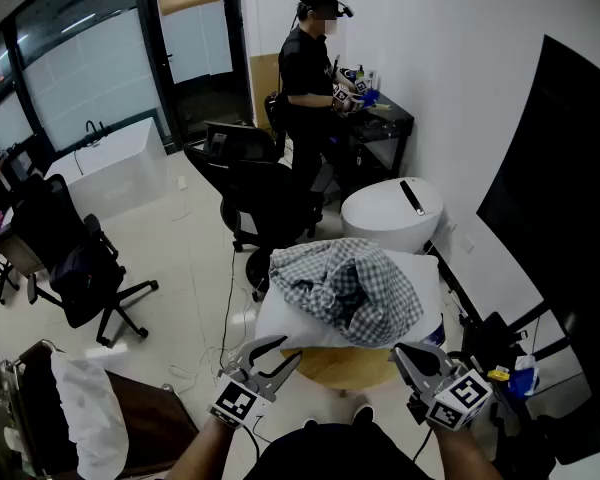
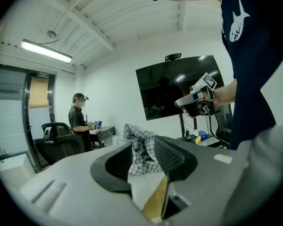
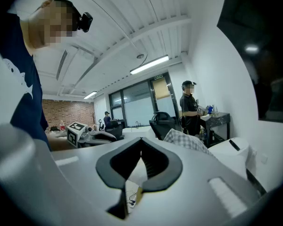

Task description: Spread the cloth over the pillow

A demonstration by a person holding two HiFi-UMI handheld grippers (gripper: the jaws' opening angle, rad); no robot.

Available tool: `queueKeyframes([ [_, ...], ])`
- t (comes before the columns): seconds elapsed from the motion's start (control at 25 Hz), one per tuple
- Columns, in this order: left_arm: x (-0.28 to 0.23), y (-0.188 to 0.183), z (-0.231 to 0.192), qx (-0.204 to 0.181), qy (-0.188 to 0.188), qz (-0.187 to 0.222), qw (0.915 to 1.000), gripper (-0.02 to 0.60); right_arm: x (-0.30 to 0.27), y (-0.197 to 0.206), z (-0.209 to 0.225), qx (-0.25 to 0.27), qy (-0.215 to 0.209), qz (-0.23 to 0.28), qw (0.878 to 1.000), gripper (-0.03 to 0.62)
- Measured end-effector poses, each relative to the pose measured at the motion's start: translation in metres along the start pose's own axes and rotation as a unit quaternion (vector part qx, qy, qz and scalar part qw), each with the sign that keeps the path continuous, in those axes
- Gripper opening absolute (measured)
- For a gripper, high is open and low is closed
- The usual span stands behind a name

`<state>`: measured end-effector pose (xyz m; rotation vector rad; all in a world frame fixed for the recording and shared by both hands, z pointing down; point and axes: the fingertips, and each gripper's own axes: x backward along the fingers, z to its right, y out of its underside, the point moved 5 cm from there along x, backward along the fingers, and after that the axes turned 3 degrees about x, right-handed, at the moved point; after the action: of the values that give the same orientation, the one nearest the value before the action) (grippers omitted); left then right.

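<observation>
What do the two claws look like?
The left claw and the right claw are light grey hand tools. Each has two pointed jaws lined with black ribbed pads. Each carries a white cube printed with black square markers. The person wears a dark blue shirt with a white shark on it.

Open floor (image 1: 195,268) left of the pillow (image 1: 280,323); office chair (image 1: 265,193), white drum (image 1: 385,213) behind; dark screen (image 1: 560,168) right

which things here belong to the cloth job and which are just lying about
Part of the job: checked cloth, bunched on the white pillow; left tongs, open; right tongs, shut.
Just about: black office chairs, white round tub, black wall screen, person standing at the back.
</observation>
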<state>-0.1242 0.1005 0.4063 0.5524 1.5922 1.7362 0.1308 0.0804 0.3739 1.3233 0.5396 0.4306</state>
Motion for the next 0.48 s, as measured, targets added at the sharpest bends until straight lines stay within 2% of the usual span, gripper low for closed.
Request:
queueKeyframes([
  [0.24, -0.019, 0.003, -0.009, -0.01, -0.011, -0.022, 0.9996, 0.138, -0.007, -0.01, 0.026, 0.025, -0.008, 0.003, 1.0, 0.019],
  [0.48, -0.041, -0.001, -0.02, 0.0, -0.044, -0.032, 0.9985, 0.138, -0.017, -0.023, 0.061, 0.041, -0.034, 0.001, 0.999, 0.046],
])
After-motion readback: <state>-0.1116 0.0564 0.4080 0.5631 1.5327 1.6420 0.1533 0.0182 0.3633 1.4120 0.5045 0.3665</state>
